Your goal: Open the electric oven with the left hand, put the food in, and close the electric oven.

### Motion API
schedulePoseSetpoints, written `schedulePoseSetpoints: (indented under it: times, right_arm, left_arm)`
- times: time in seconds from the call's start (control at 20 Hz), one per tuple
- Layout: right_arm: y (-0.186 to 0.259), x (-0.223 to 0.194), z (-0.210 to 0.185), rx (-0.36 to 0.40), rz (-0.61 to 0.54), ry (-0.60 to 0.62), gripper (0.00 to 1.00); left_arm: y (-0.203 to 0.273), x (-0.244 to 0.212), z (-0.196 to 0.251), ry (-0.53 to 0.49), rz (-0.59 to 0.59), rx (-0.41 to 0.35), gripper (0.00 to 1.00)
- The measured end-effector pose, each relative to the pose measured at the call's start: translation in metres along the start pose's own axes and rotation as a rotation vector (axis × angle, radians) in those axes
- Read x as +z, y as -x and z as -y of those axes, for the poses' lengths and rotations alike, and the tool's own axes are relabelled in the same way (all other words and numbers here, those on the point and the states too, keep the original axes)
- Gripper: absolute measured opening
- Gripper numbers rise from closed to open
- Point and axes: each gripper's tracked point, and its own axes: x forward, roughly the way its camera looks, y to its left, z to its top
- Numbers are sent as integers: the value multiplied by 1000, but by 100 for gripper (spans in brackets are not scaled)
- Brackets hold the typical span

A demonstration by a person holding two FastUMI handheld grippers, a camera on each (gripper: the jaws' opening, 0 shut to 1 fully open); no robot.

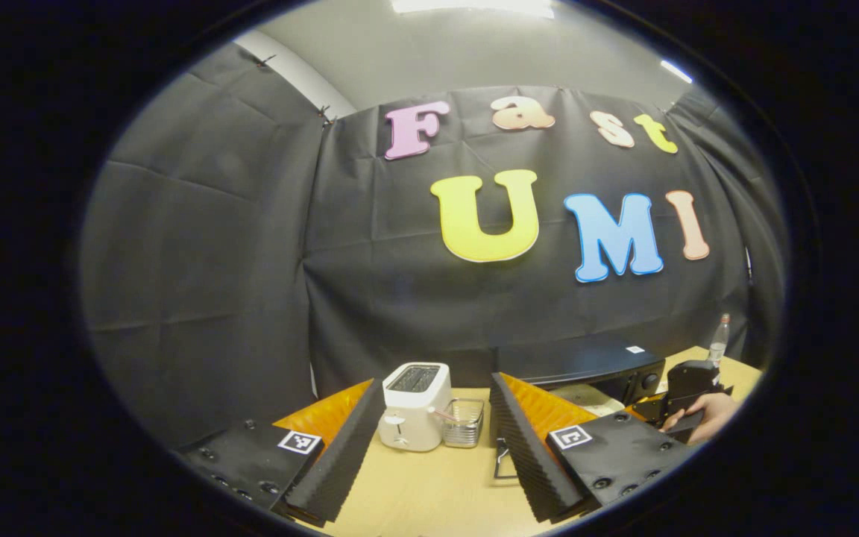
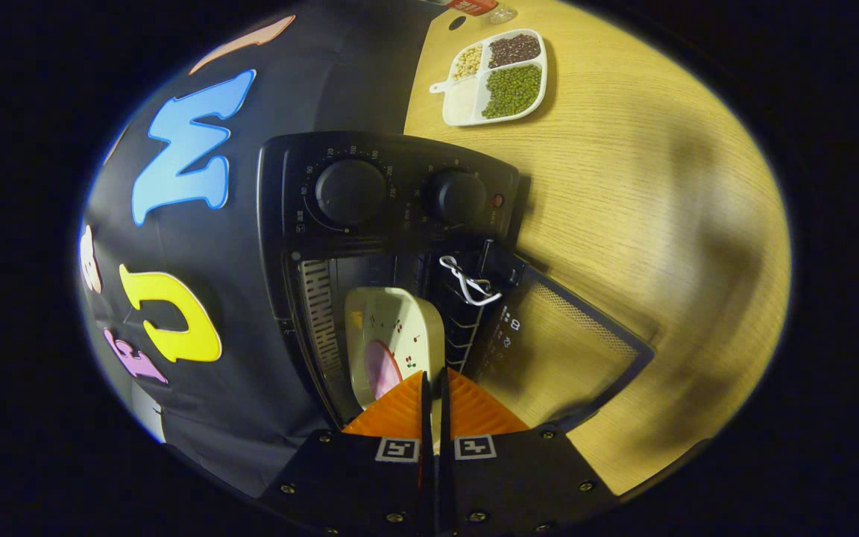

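**Plate going into open oven**

Right gripper [image 2: 435,399]: fingers pinched on the rim of the plate [image 2: 392,339], which sits partly inside the electric oven [image 2: 392,194]; oven door [image 2: 560,350] lies open over the counter [image 2: 661,186]. Divided tray of beans [image 2: 496,74] farther off. Left gripper [image 1: 437,440]: spread wide, holding nothing, above the counter; white toaster [image 1: 414,406] and small glass container [image 1: 464,423] just ahead, oven beyond.

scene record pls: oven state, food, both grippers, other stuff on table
oven: electric oven, door open
food: plate in the oven mouth, edge pinched between right gripper fingers
left gripper: open, empty, above the table
other: toaster, wire basket, divided tray of beans
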Motion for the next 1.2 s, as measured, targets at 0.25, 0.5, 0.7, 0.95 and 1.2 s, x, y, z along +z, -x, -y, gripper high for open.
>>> schedulePoseSetpoints:
  times: [0.25, 0.5, 0.7, 0.95, 1.2]
  right_arm:
    - [-27, 9, -1, -5, 75, -60, 10]
    - [-37, 1, -25, 105, 104, -97, 7]
    - [-32, -10, -30, 123, 51, -45, 68]
    - [-2, -24, -19, 88, -31, 91, 97]
    - [47, -31, -10, 91, -94, 360, 97]
  left_arm:
    - [-9, -7, -1, -21, -23, -10, 95]
    - [-12, -10, -2, -36, -27, -22, 95]
    - [-11, -11, -1, -32, -26, -29, 95]
    - [-8, -11, 15, -21, -17, -57, 100]
    - [2, -21, 44, 5, -36, -106, 100]
